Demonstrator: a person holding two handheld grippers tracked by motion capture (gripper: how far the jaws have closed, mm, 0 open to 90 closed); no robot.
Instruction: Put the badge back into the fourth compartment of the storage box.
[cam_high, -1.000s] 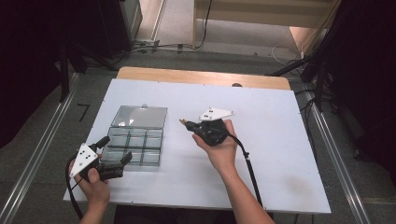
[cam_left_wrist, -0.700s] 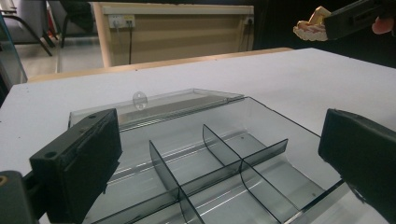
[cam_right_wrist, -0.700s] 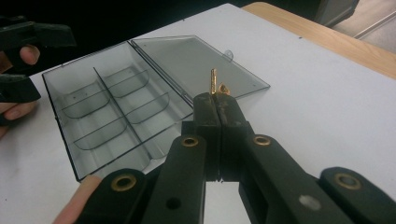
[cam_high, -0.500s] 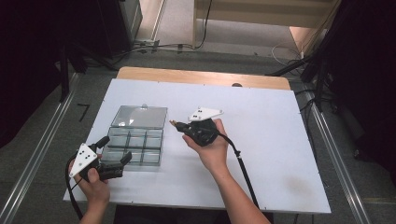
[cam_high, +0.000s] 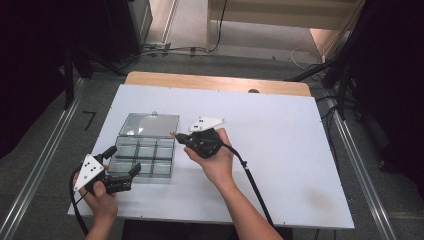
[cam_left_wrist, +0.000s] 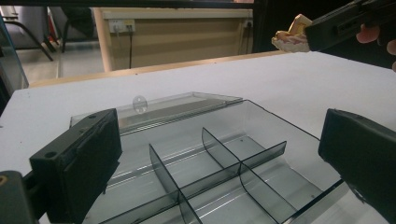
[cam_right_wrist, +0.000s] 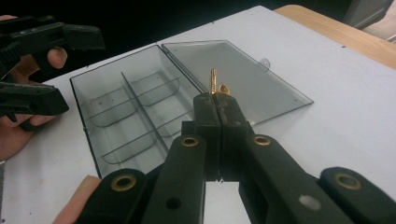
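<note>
Right tongs (cam_high: 176, 135) are clamped shut on a small gold-coloured piece (cam_right_wrist: 215, 86) that sticks out beyond their tips; its exact kind is too small to tell. Compared with a second ago, this hand has travelled leftward across the bench (cam_high: 280, 150), from over open white surface to the right edge of the clear compartment box (cam_high: 145, 156), so the piece now hangs just above the seam between tray and lid. That suggests the carry is almost over and a drop into one of the cells comes next.

Left tongs (cam_high: 120, 165) have not shifted; they stand wide open at the near left corner of the box, with the tray wall between the jaws in the left gripper view but nothing pressed, probably ready to steady it.

All six compartments look empty, through walls and floor alike. The hinged lid (cam_high: 149, 125) lies flat, opened away from the person, and carries nothing.
</note>
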